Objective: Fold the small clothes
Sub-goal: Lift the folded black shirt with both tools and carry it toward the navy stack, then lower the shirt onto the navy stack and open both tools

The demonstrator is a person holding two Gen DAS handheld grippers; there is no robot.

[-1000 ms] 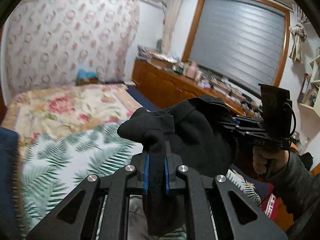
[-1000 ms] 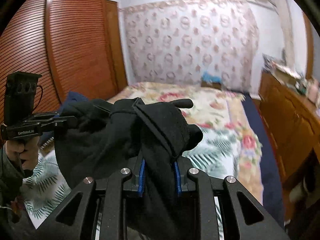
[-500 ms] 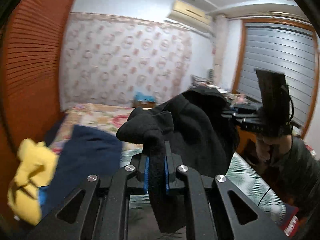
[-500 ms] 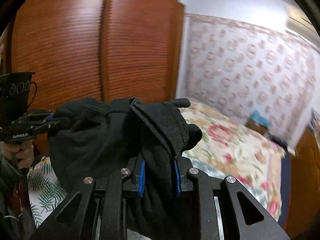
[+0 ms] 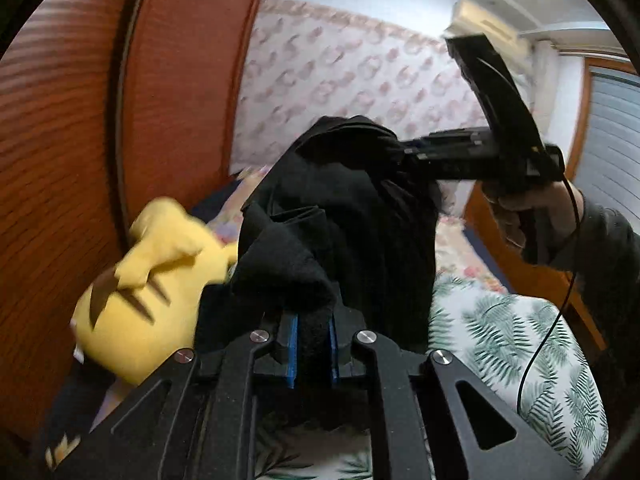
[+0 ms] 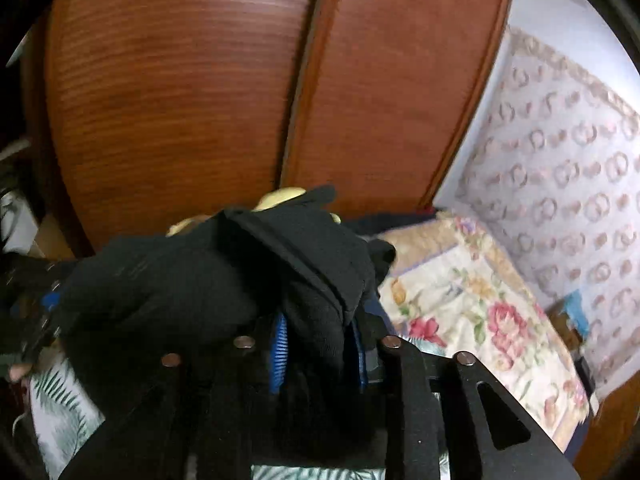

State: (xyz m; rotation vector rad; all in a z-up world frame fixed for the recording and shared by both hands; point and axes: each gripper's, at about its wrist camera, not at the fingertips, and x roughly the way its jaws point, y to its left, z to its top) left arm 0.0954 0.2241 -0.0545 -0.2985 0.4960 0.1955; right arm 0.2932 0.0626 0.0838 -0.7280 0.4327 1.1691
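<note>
A black garment (image 5: 352, 216) hangs in the air between both grippers, above the bed. My left gripper (image 5: 313, 344) is shut on one bunched end of it, cloth pinched between the blue pads. My right gripper (image 6: 320, 344) is shut on the other end of the black garment (image 6: 224, 280). In the left wrist view the right gripper (image 5: 404, 152) comes in from the right, held by a hand, its tips buried in the cloth. The garment's lower part is hidden behind the gripper bodies.
A yellow plush toy (image 5: 152, 280) lies at the left by the wooden wardrobe doors (image 6: 240, 80). A palm-leaf sheet (image 5: 520, 352) and a floral quilt (image 6: 480, 300) cover the bed. A dark blue blanket lies near the wardrobe.
Both grippers have swung to the left with the garment, from facing the window and dresser to facing the wardrobe. The yellow plush has come much closer. The grips have not changed.
</note>
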